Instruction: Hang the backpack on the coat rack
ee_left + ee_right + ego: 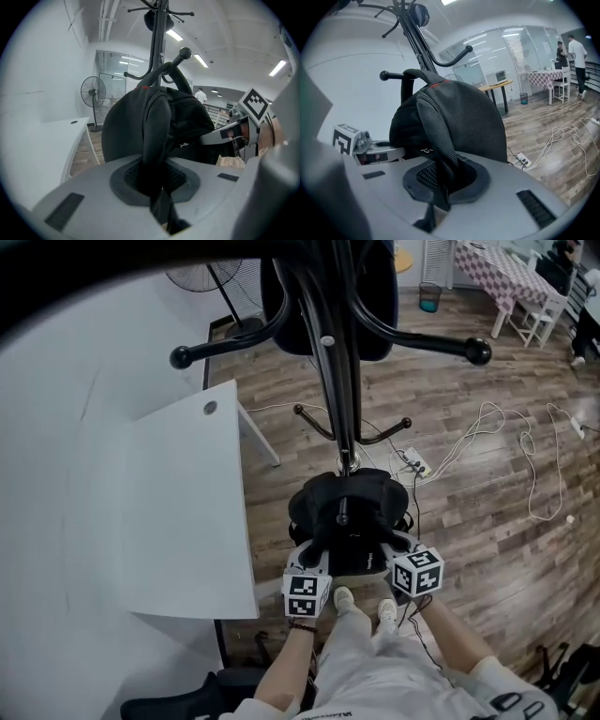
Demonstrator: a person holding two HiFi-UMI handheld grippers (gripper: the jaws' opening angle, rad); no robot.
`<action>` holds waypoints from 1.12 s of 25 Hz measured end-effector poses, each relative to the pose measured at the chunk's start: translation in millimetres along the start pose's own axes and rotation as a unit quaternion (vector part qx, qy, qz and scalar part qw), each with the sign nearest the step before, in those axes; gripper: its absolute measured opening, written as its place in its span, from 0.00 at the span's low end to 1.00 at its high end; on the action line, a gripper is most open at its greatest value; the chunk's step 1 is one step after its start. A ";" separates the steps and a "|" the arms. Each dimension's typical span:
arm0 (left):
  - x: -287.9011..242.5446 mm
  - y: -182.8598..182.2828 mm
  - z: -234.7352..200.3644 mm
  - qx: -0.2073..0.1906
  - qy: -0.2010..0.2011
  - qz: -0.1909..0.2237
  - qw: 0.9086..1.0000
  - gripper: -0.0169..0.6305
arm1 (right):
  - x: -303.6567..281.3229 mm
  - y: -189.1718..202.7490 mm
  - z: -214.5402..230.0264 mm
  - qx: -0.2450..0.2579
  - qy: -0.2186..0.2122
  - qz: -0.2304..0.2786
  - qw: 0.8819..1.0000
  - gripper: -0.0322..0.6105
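1. Head view: left gripper [309,561] is clamping the pack's [366,498] left strap [157,124], jaws pinching tight on the webbing. A white table [187,512] is sitting off to its left.
2. Pack is hanging between the two grippers, held up off the floor. It is pressing against the rack's pole [336,381], low on the rack, with its long axis running upright.
3. Key relation: hook [182,55] is poking up and toward the person just above the pack's top. So the pack is lying straight ahead of both tools, with the hook sitting over its top edge.
4. Left gripper view is showing the hook's ball end rising behind the pack's top. Right gripper view is showing a dark loop at the top by the hook arm, but I cannot tell if the loop is riding on it.
5. Right gripper [392,547] is clamping the right strap [436,133], jaws squeezing the mesh.
6. Both hands are sitting side by side, about equally near the pack, neither leading. My judgement is that the next move is needing the top loop seated on the hook before either grip lets go.
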State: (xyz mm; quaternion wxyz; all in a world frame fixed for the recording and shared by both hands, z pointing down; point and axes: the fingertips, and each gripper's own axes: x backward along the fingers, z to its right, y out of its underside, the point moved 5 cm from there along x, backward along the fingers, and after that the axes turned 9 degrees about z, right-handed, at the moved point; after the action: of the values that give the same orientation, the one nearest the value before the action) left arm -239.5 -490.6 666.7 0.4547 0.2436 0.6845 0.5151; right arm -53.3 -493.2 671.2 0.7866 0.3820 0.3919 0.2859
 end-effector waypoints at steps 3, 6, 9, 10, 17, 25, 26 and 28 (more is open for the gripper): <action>-7.7 4.7 -1.8 -0.004 -0.001 -0.001 1.000 0.09 | -4.9 1.5 5.1 -0.001 0.002 0.001 1.000 0.10; -15.6 10.3 -3.9 0.002 -0.011 0.000 1.000 0.09 | -12.7 4.1 10.4 -0.001 0.004 -0.004 1.000 0.10; -22.6 12.6 -5.9 0.001 -0.017 0.009 1.000 0.09 | -20.7 5.1 14.1 0.012 0.007 -0.004 1.000 0.10; -24.7 13.3 -6.4 0.000 -0.018 0.012 1.000 0.09 | -23.0 4.9 15.4 0.018 0.009 -0.005 1.000 0.10; -33.4 21.3 -6.4 -0.010 -0.032 0.030 0.999 0.10 | -33.1 11.0 17.3 0.055 0.019 -0.005 0.998 0.10; -41.4 31.5 -7.2 -0.008 -0.051 0.045 0.998 0.12 | -41.8 22.7 16.2 0.072 -0.004 -0.021 0.997 0.19; -41.0 33.4 -8.0 -0.006 -0.056 0.051 0.997 0.13 | -41.4 23.9 15.5 0.076 -0.005 -0.019 0.997 0.21; -37.3 35.0 -9.2 0.000 -0.064 0.065 0.996 0.21 | -38.4 25.8 13.3 0.089 -0.009 -0.013 0.996 0.25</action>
State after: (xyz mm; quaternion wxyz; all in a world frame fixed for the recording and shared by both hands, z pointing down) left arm -234.9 -512.7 713.5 0.4632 0.3194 0.6368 0.5271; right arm -66.4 -513.0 713.0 0.7567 0.4476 0.4140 0.2360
